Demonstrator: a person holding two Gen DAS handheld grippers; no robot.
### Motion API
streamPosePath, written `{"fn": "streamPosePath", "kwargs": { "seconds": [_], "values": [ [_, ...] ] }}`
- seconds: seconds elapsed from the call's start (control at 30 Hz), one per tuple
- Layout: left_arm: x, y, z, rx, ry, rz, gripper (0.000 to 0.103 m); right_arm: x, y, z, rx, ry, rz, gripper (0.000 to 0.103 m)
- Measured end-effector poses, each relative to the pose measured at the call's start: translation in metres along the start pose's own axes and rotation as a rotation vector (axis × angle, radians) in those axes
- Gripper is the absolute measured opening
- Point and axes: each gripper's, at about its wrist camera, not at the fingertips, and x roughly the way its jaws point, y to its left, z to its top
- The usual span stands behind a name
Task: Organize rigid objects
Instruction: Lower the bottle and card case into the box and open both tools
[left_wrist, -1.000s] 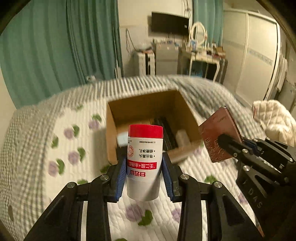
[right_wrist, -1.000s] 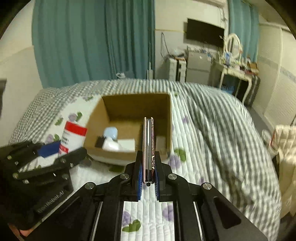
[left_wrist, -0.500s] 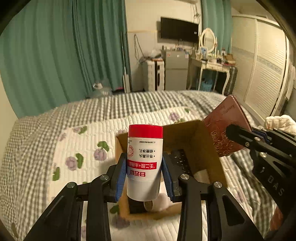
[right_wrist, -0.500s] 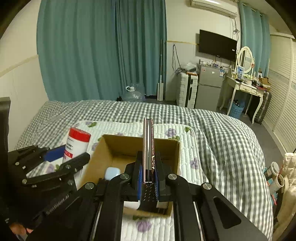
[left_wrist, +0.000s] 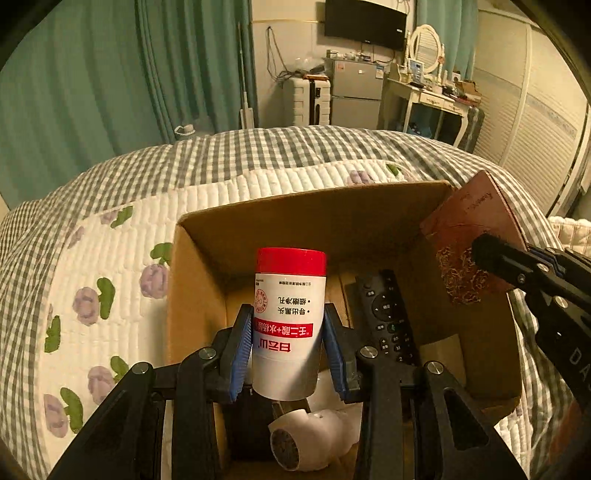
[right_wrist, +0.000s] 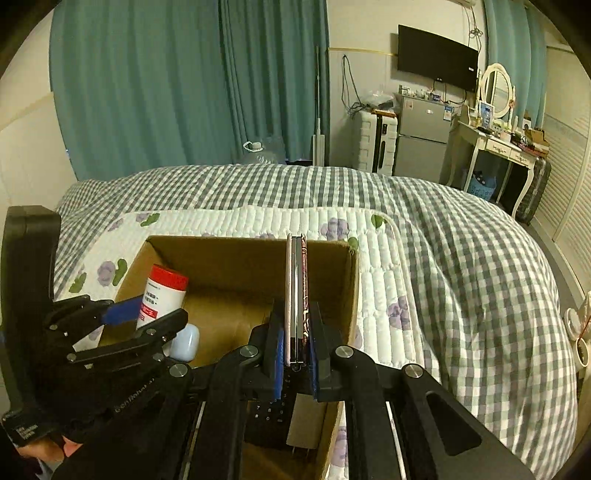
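Observation:
My left gripper (left_wrist: 288, 350) is shut on a white bottle with a red cap (left_wrist: 290, 321) and holds it upright over the open cardboard box (left_wrist: 314, 221). The bottle also shows in the right wrist view (right_wrist: 162, 295). My right gripper (right_wrist: 295, 343) is shut on a thin phone in a dark red patterned case (right_wrist: 296, 295), held on edge over the box (right_wrist: 236, 254). In the left wrist view the phone (left_wrist: 469, 243) hangs above the box's right side.
Inside the box lie a black remote (left_wrist: 384, 317), a white rounded object (left_wrist: 317, 435) and a pale blue case (right_wrist: 186, 341). The box sits on a floral quilt (left_wrist: 99, 280) over a checked bedspread (right_wrist: 461, 258). Furniture stands beyond the bed.
Both grippers have moved forward and down over the box with their objects still held. The box now fills the lower view and its contents lie right under the jaws.

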Motion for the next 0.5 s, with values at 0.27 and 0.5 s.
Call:
{"fn": "streamPosePath", "kwargs": {
  "seconds": [0.27,0.5],
  "values": [
    [-0.035,0.003,0.012,0.005,-0.064,0.016,0.04,-0.011,0.003,0.003,0.006,-0.002,-0.001,0.009],
    [-0.053,0.025,0.01,-0.029,-0.085,0.036,0.04,0.003,0.02,0.007,-0.02,0.049,0.015,0.009]
  ]
}}
